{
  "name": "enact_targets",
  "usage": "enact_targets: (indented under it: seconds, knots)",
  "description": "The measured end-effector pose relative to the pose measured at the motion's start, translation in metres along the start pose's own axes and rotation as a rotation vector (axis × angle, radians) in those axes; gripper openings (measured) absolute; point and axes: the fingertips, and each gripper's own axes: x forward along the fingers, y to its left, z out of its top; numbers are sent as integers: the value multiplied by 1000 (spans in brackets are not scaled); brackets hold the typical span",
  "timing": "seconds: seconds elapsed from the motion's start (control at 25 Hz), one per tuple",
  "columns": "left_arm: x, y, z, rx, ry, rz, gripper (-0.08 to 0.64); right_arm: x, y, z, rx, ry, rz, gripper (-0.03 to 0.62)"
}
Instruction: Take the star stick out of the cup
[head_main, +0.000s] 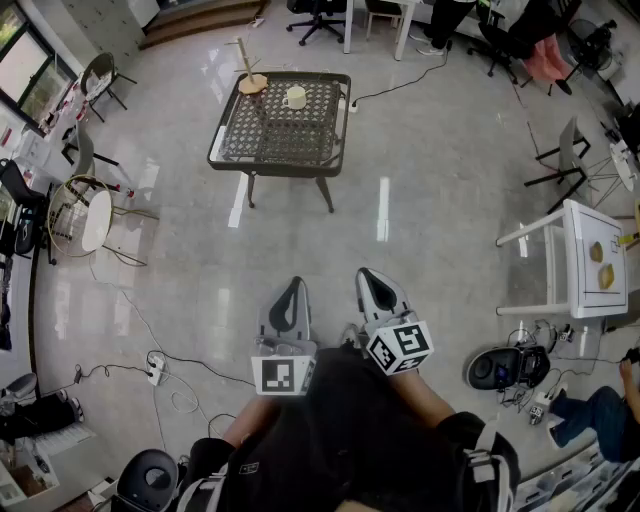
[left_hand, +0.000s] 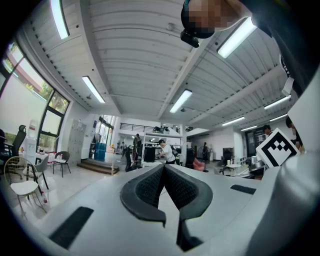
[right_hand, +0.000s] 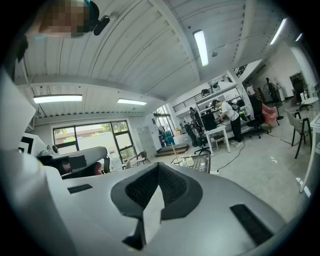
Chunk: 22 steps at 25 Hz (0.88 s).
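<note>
1. The left tool (head_main: 293, 284) is held low in front of the person, over the glossy floor (head_main: 420, 180). In the left gripper view, the left tool (left_hand: 164, 167) has its dark ribbed pads (left_hand: 148, 186) meeting at the tips, with nothing between them.
2. The right tool (head_main: 368, 274) is just beside the left one, also over the floor. In the right gripper view, the right tool (right_hand: 158, 164) is likewise closed at the tips and empty.
3. The star stick (head_main: 243, 58) is well apart from both tools, on the far left corner of a low surface (head_main: 228, 160) with a dark lattice top and splayed legs.
4. The stick is thin, pale and straight. It stands tilted, its lower end in a low tan vessel (head_main: 253, 84). Its top is too small to make out a star shape.
5. Whether the tan vessel is a cup or a base cannot be told.
6. A cream mug (head_main: 295, 97) with a side handle stands near the vessel on the same surface, apart from it.
7. The right gripper view shows the stick (right_hand: 174, 150) upright beyond the jaw tips, with the mug (right_hand: 188, 161) to its right.
</note>
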Motion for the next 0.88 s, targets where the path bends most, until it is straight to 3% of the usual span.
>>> enact_targets:
  seconds: [0.16, 0.88]
  knots:
    - [1, -1, 4, 8, -24, -3, 15, 0, -2, 0, 8, 0, -5, 9]
    - [21, -50, -13, -1, 16, 6, 15, -16, -43, 11, 23, -21, 35, 9]
